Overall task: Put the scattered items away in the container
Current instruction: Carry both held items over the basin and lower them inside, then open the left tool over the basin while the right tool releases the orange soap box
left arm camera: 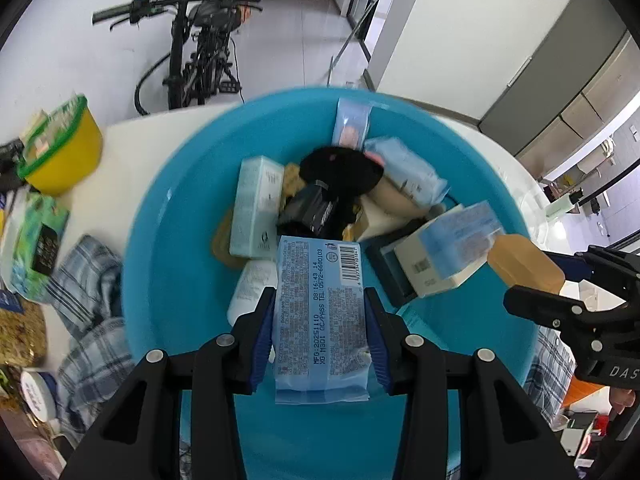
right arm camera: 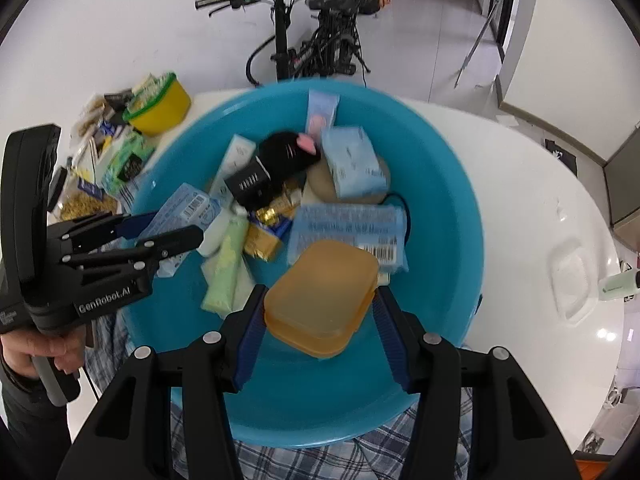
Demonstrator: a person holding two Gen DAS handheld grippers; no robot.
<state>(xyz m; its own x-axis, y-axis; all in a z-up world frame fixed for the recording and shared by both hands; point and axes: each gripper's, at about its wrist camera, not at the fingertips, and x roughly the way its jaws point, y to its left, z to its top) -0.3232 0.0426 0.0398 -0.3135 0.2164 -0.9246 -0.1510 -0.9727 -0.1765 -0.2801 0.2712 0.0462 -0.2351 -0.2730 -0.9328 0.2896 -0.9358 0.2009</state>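
Note:
A round blue basin [left arm camera: 160,208] [right arm camera: 440,220] on the white table holds several packets, boxes and tubes, plus a black plush toy [right arm camera: 288,152]. My left gripper [left arm camera: 320,296] hangs over the basin, shut on a light-blue barcoded packet [left arm camera: 320,320]. In the right wrist view the left gripper [right arm camera: 176,226] enters from the left with that packet [right arm camera: 184,204]. My right gripper [right arm camera: 320,292] is shut on an amber translucent box [right arm camera: 320,300] above the basin's near side. The left wrist view shows the right gripper [left arm camera: 532,280] and that box [left arm camera: 524,264] over the right rim.
A yellow bowl with a green rim [left arm camera: 60,148] [right arm camera: 160,108], a green packet [left arm camera: 36,248] and other small items lie left of the basin. A plaid cloth [left arm camera: 88,280] [right arm camera: 300,460] lies under its near edge. A bicycle [right arm camera: 312,40] stands behind the table. A hand [right arm camera: 36,352] holds the left gripper.

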